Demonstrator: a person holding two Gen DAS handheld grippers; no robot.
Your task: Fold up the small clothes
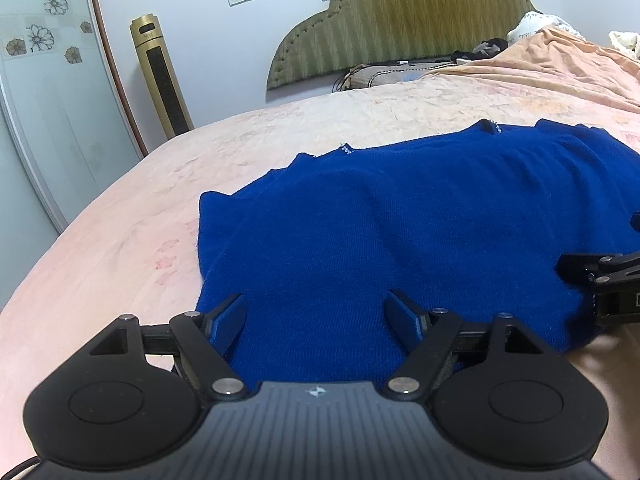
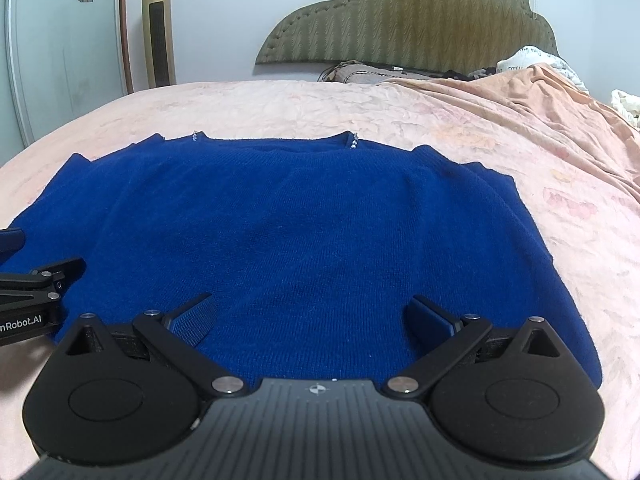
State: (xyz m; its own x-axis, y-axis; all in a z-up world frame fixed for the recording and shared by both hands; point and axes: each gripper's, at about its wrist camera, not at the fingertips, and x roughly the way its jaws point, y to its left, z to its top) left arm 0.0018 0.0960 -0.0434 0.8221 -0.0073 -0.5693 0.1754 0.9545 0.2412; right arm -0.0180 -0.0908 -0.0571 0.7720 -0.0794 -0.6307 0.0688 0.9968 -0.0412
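A royal-blue knit sweater lies flat on the bed, its neckline with small beaded trim at the far side and its hem nearest me. It also shows in the left wrist view. My left gripper is open over the hem at the sweater's left part, holding nothing. My right gripper is open over the hem at the middle-right, holding nothing. Each gripper shows at the edge of the other's view: the right gripper and the left gripper.
The bed has a pale pink floral cover, with a rumpled peach quilt at the far right. An olive padded headboard and a pillow stand at the back. A gold tower fan and a wardrobe door stand left of the bed.
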